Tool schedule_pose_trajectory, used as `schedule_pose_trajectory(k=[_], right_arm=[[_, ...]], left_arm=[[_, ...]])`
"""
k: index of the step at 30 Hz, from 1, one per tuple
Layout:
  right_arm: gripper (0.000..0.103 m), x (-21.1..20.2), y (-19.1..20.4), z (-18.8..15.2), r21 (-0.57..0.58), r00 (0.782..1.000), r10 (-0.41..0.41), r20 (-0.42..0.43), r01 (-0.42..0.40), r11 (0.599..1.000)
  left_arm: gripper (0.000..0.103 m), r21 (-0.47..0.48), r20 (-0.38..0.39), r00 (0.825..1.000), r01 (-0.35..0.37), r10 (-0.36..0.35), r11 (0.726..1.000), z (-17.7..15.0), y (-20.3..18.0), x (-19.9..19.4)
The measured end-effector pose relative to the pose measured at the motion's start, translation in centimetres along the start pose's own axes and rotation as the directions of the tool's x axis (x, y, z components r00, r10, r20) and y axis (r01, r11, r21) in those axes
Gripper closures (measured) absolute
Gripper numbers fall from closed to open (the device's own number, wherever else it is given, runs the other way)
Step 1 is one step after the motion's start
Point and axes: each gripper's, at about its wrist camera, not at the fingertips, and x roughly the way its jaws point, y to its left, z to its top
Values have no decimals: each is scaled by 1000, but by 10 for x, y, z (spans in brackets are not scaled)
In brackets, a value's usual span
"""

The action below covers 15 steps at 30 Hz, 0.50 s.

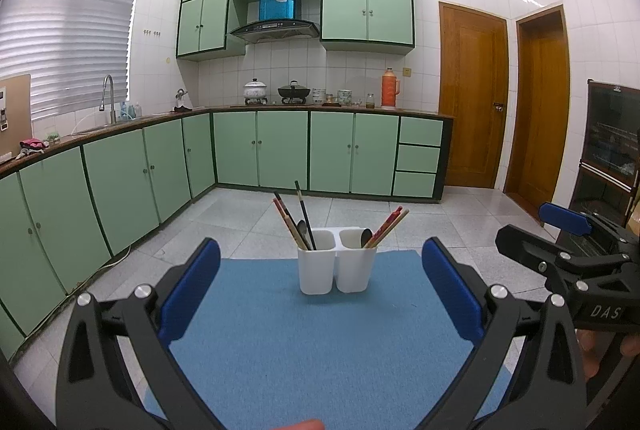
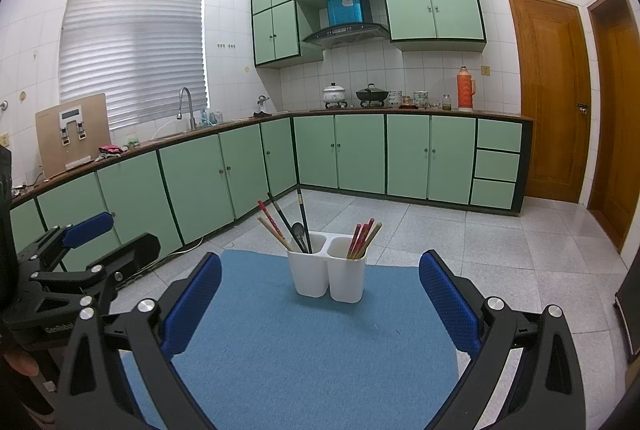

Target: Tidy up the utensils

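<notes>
**A:** How far along are we?

**B:** Hard to call. Going left to right: the left cup (image 1: 316, 262) of the white holder (image 1: 338, 250) has mixed chopsticks (image 1: 286, 220) and a dark spoon (image 1: 303, 230); the right cup (image 1: 357, 264) has red and tan chopsticks (image 1: 388, 226) plus another spoon (image 1: 366, 236). Everything is already in the holder and nothing lies loose on the mat (image 1: 320, 342), so I judge any sorting between cups is what's left.

**A:** And your grippers?

**B:** Left gripper (image 1: 320, 294) is spread wide, holding nothing. Right gripper (image 2: 320, 294) likewise, wide and empty. The holder stands near the mat's far edge, centred between my fingers in both views but well ahead of the tips, untouched.
</notes>
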Motion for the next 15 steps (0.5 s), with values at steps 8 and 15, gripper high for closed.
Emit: schedule_pose_trajectory(k=[8,15], right_arm=[[6,0,0,-1,0,1000,0,-2,0,1000],[6,1,1,-4,0,1000,0,-3,0,1000]], left_arm=[[5,-2,0,1000,0,0,1000,0,1,1],[5,-1,-2,1000,-1,1,1000,-1,1,1]])
